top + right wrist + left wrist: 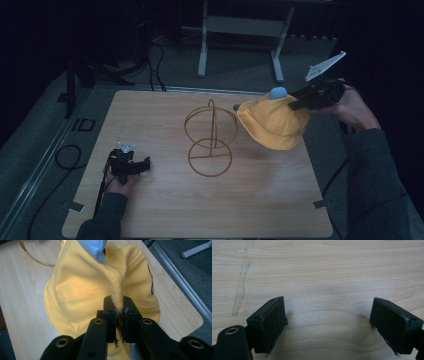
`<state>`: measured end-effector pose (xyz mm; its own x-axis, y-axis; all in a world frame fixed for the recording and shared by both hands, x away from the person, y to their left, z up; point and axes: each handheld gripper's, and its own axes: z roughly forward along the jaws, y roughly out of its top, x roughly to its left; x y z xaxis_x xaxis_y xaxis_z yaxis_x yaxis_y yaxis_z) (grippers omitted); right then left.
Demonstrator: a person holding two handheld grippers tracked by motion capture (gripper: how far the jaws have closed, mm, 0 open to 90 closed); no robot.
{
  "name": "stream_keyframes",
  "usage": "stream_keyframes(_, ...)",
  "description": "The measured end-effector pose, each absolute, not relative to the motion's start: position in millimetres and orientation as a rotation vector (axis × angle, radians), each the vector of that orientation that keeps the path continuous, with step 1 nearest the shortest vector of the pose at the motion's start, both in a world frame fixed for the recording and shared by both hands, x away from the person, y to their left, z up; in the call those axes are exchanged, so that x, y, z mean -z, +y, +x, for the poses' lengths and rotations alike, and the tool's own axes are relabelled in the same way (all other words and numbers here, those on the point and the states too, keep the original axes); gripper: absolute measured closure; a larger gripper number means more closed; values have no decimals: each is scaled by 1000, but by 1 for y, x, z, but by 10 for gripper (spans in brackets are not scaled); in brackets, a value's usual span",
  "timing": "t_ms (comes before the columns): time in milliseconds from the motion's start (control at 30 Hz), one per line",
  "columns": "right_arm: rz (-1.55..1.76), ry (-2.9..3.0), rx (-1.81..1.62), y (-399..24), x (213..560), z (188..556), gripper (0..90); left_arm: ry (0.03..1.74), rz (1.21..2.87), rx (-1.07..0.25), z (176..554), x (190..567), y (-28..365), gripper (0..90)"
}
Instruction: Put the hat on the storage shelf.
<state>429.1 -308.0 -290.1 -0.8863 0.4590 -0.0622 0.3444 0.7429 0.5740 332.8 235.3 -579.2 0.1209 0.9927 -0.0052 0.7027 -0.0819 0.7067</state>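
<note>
One yellow hat (272, 125) with one blue patch (278, 92) is hanging above the tabletop (260, 200), one gold wire stand (210, 140) made of two rings is sitting on it, and two grippers are showing, each held by one hand.

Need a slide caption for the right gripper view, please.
Right gripper pinching a fold of the yellow hat above the wooden table.

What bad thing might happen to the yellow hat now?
The right gripper pinches only a thin fold of the yellow hat, so it might slip out and drop. The hat hangs close beside the wire stand; swinging over, its brim could snag a ring or tip the stand.
</note>
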Motion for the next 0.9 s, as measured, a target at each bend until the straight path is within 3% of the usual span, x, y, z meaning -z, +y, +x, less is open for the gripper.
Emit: stream_keyframes(900,542,2741,-895,-278,266,429,837,1637,1846,-673,333,579,235,135)
